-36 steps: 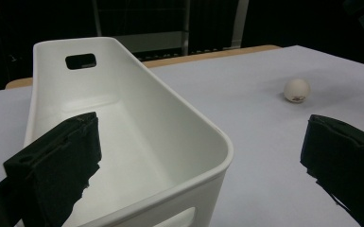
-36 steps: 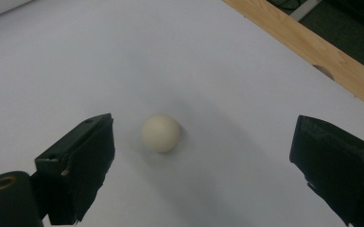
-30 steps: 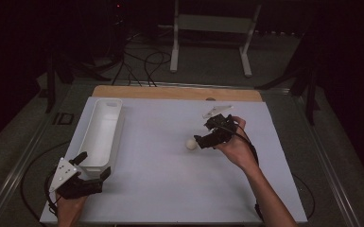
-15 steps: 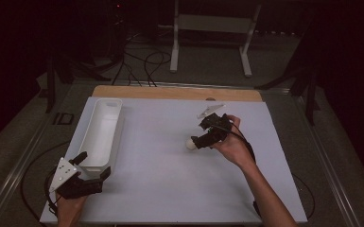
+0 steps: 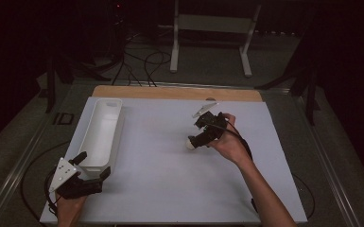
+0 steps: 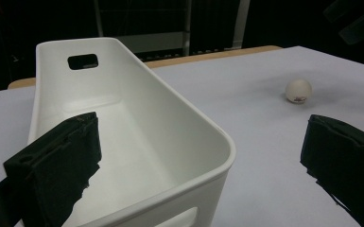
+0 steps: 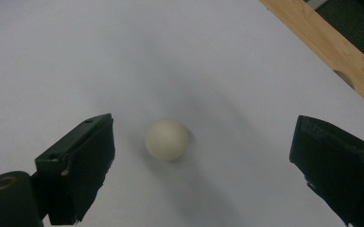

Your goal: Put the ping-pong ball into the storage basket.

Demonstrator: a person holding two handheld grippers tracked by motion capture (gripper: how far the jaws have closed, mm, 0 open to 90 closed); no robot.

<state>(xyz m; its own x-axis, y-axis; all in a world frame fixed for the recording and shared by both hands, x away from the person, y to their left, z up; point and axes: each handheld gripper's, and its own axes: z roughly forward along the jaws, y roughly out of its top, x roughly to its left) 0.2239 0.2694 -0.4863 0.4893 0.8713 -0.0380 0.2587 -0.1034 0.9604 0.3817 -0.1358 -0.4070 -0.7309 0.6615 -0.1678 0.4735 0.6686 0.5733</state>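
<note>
We see one bench (image 5: 170, 189) covered by a white sheet, with a strip of bare wood along its far edge. On it lies one long white bin (image 5: 100, 132), which we take as our landmark: it sits along the bench's left side, has rounded corners, a slot handle cut in each short end wall, and nothing inside it that we can see. At the bin's near end we hold the left gripper (image 5: 92, 166), its two black jaws spread wide apart and gripping nothing; in the left gripper view one jaw hangs over the bin's inside and the other over the sheet to the right of the bin's wall. Well to the right of the bin, we hold the right gripper (image 5: 192, 141), its jaws also spread wide and empty. There are two grippers in all, one in each hand. The smallest thing is one ball (image 7: 166, 139), far right of the bin and resting on the white sheet. It is round, plain, matte, cream-white. In the right gripper view it lies between the open jaws, nearer one of them, touching neither. In the left gripper view the ball (image 6: 298, 90) carries a small dark mark low on its side, too small for us to read.
</note>
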